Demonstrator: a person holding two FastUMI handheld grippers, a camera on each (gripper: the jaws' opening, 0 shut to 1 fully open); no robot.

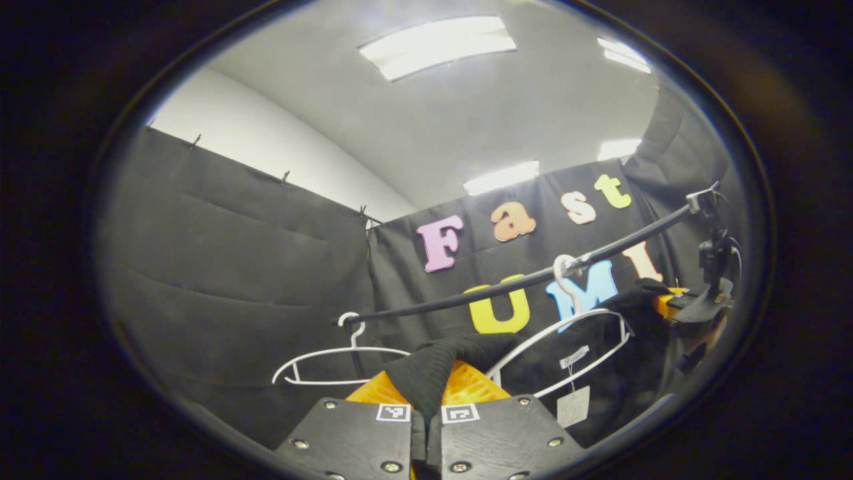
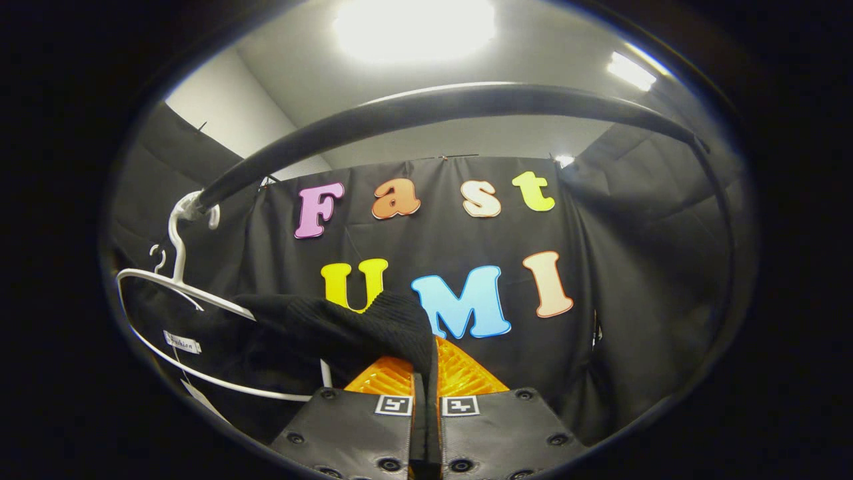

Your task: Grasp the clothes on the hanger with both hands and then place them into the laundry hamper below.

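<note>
A black knit garment [image 1: 600, 360] hangs on a white hanger [image 1: 566, 333] that hooks over a black rail [image 1: 506, 287]. My left gripper [image 1: 426, 393] is shut on one shoulder of the garment, the knit cloth bunched between its fingers. In the right gripper view the same garment [image 2: 333, 327] stretches from the white hanger [image 2: 176, 280] at left to my right gripper [image 2: 426, 380], which is shut on the other shoulder. The rail [image 2: 426, 107] arcs overhead there. The right gripper [image 1: 700, 303] also appears at the far right of the left gripper view, at the garment's edge.
A second, bare white hanger [image 1: 333, 360] hangs on the rail to the left of the garment. A paper tag [image 1: 573, 405] dangles from the garment, and a small label [image 2: 181, 343] sits at its neck. Black cloth walls close in all around.
</note>
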